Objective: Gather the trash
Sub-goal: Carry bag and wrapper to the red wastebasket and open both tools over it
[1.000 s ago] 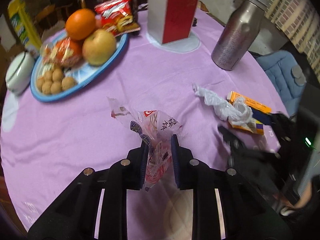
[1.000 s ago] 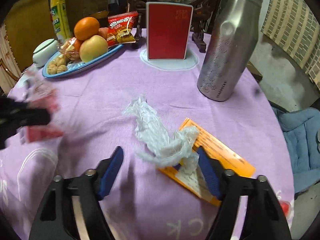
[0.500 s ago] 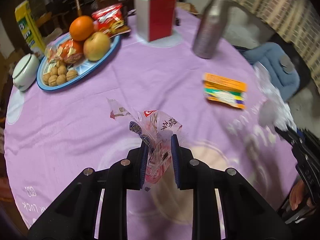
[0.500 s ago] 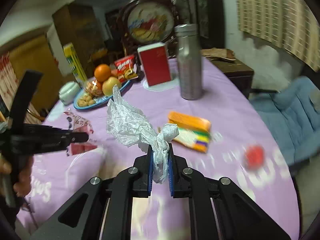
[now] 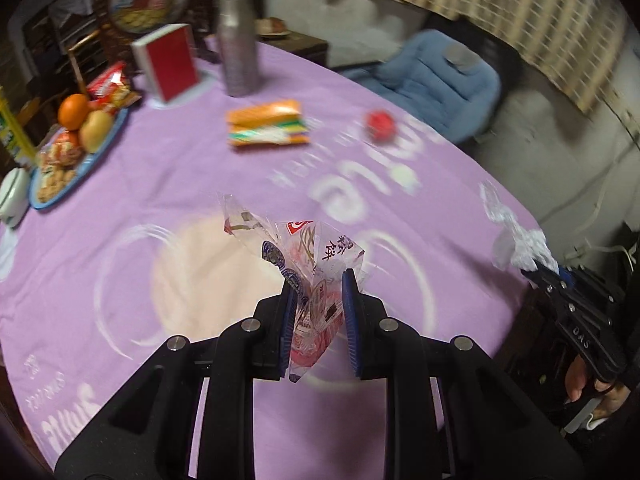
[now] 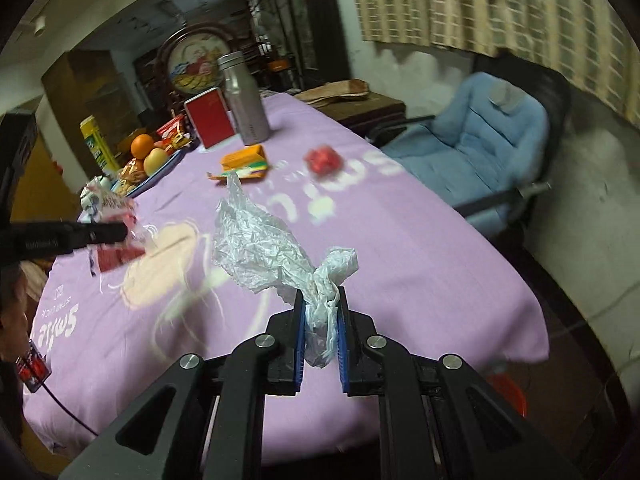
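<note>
Lighting: dim indoor, room corners near black. Glare: none strong; soft sheen on metal bottle (image 5: 237, 38). Blur: motion smear across worktop (image 5: 160, 168) print and far objects; fingers (image 5: 349, 312) sharp. Distortion: heavy fisheye curvature, dark circular vignette at edges.

Materials check, table scene

Snack wrapper (image 5: 308, 264): clear glossy plastic film, printed. Bag (image 6: 276, 256): thin white crinkled plastic, semi-matt. Tablecloth (image 6: 400, 248): matt purple cloth. Bottle (image 5: 237, 40): brushed metal, satin. Gripper fingers (image 6: 298, 336): matt black plastic, blue ribbed pads. Chair (image 6: 492, 140): quilted blue fabric.
</note>
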`<state>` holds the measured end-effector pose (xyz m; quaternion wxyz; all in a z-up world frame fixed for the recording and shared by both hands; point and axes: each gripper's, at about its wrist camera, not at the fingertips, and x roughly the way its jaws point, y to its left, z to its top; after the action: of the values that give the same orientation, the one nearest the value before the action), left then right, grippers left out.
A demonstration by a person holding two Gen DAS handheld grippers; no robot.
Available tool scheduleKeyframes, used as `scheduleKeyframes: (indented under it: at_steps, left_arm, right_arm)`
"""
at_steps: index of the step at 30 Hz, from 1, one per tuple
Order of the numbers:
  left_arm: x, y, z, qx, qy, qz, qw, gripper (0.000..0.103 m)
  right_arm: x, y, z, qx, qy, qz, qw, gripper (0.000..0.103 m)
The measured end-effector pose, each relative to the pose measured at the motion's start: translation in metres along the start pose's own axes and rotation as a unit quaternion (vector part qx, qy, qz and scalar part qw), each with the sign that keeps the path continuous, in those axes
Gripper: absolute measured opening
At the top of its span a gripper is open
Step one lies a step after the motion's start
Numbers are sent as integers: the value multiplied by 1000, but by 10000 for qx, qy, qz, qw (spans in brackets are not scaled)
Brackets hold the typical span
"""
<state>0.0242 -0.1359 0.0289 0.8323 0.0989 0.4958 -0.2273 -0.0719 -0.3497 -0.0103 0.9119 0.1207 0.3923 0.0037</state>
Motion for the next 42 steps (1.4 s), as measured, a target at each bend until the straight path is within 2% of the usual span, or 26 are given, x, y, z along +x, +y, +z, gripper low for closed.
scheduleKeyframes:
  at_steps: [3, 11, 20, 27, 31, 38, 42]
  left_arm:
    - [8, -30, -16, 148, 63, -182, 9997, 24]
    - [19, -102, -49, 726, -191, -509, 9959, 24]
    - [44, -185, -69, 1562, 8, -1071, 9819, 24]
    - [74, -250, -77, 2152, 289, -1404, 9660, 24]
    - [100, -275, -81, 2297, 482, -1527, 9600, 24]
    - [166, -314, -91, 2387, 1039, -1745, 9496, 24]
    - [215, -335, -99, 2391, 1382, -1740, 9452, 24]
  right_arm:
    - [-12, -15, -16, 111, -34, -73, 9999, 14]
    - [-33, -58, -53, 491, -174, -200, 9984, 14]
    - [-46, -125, -101, 1057, -163, -627, 9923, 14]
    - [-34, -180, -146, 1700, 153, -943, 9808, 14]
    - [-20, -216, -174, 2052, 423, -1126, 9713, 14]
    - [0, -261, -209, 2499, 758, -1249, 9572, 14]
    - [22, -278, -226, 2760, 965, -1222, 9485, 14]
